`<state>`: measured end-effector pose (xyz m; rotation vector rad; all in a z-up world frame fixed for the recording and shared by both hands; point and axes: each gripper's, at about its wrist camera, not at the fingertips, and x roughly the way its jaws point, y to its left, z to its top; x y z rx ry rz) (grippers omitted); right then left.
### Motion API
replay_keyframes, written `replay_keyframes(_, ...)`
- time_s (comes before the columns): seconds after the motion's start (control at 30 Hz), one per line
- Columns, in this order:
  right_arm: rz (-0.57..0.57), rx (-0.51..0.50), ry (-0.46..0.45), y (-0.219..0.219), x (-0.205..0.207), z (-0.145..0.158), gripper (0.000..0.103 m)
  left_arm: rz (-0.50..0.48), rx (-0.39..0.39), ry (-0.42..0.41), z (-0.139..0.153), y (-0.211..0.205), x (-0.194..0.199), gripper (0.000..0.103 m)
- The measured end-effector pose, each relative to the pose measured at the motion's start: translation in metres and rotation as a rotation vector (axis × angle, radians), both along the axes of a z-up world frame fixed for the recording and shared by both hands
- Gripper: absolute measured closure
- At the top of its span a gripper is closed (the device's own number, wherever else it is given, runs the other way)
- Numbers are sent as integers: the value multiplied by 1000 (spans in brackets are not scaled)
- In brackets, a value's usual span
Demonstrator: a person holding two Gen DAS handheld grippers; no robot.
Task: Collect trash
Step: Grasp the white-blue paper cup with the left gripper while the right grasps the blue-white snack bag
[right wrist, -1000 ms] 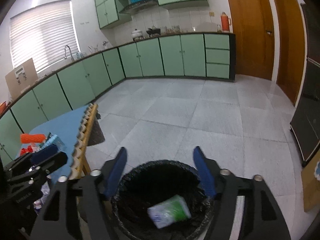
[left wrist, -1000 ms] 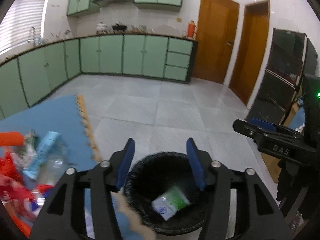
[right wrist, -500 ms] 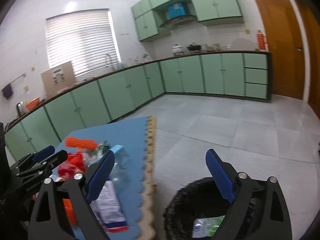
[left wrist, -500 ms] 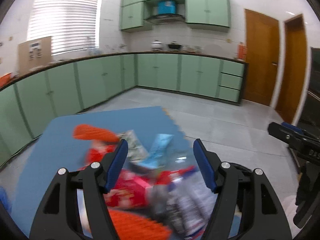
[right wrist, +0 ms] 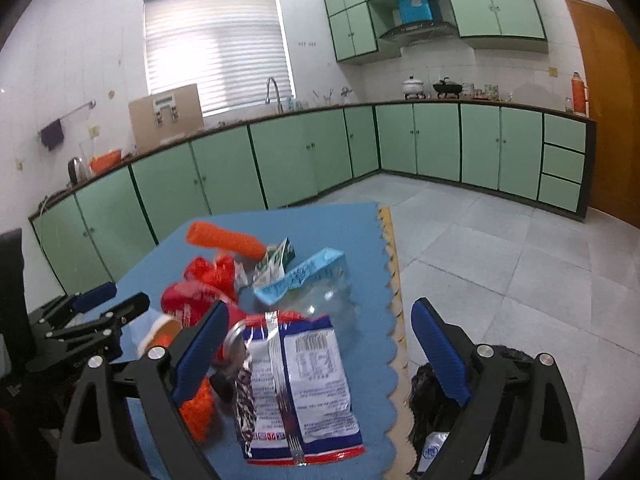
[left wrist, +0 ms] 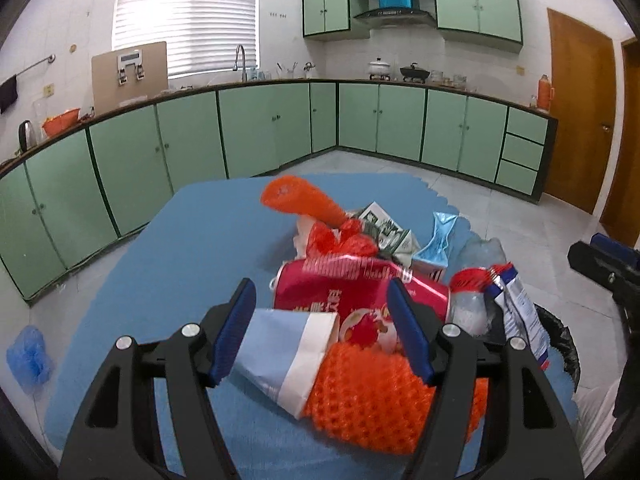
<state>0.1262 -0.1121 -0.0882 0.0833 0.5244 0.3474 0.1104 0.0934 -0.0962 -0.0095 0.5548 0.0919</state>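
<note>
Lying heaped toward the right edge of the blue foam mat [left wrist: 168,264], the trash is waiting for the next pick: a crushed red can [left wrist: 360,288], an orange foam net sleeve [left wrist: 380,404], a pale blue and white paper cup [left wrist: 288,356] on its side, a crinkled clear plastic bottle [right wrist: 320,300] and a glossy blue and white snack bag [right wrist: 300,384]. The left tool [left wrist: 320,328] is hovering over the cup and net with its jaws spread wide and gripping nothing, probably lining up on them. The right tool [right wrist: 316,356] is hanging equally wide and empty above the snack bag. Sitting on the tiled floor just off the mat's scalloped right edge, the black-lined bin [right wrist: 432,400] is keeping drops short.
</note>
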Motion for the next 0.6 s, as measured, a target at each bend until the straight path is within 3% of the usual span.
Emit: replay_keyframes(0.6, 38, -68, 134, 22, 21, -52, 6, 39, 13, 22, -28, 11, 5, 37)
